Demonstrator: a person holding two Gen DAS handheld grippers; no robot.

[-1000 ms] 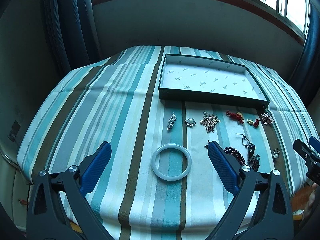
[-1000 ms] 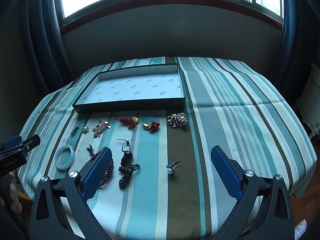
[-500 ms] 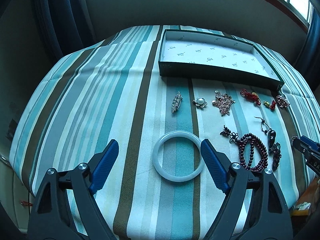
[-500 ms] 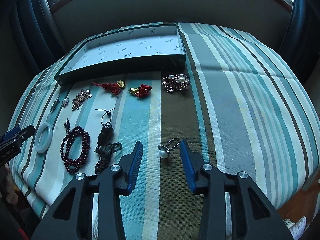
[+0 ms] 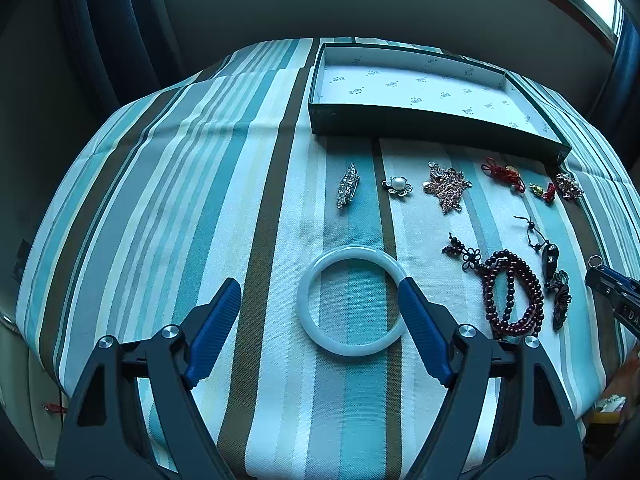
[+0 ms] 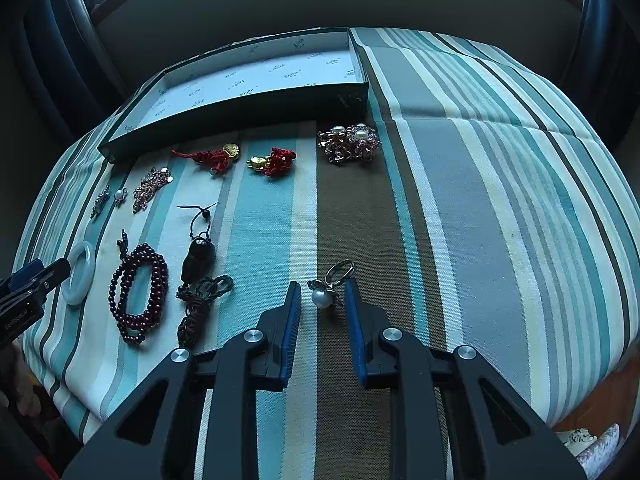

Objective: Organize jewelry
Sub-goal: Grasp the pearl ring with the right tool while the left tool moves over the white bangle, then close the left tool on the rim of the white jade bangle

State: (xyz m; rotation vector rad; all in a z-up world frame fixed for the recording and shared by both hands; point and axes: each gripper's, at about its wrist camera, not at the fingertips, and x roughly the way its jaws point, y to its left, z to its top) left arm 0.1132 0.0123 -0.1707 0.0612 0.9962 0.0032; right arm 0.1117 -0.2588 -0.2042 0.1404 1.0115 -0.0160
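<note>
the pearl ring [image 6: 330, 286] on the striped cloth [image 6: 460, 208] is being closed on by the right gripper [image 6: 322, 292], pads not yet pressing, while the left gripper [image 5: 320, 292] is being held apart at the white bangle [image 5: 352, 300]; lifting into the empty tray [image 6: 240, 110] is being called for next.

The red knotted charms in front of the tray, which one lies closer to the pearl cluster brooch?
The shorter, bunched red charm, directly beside the pearl cluster brooch; the long-tailed one lies farther left.
</note>
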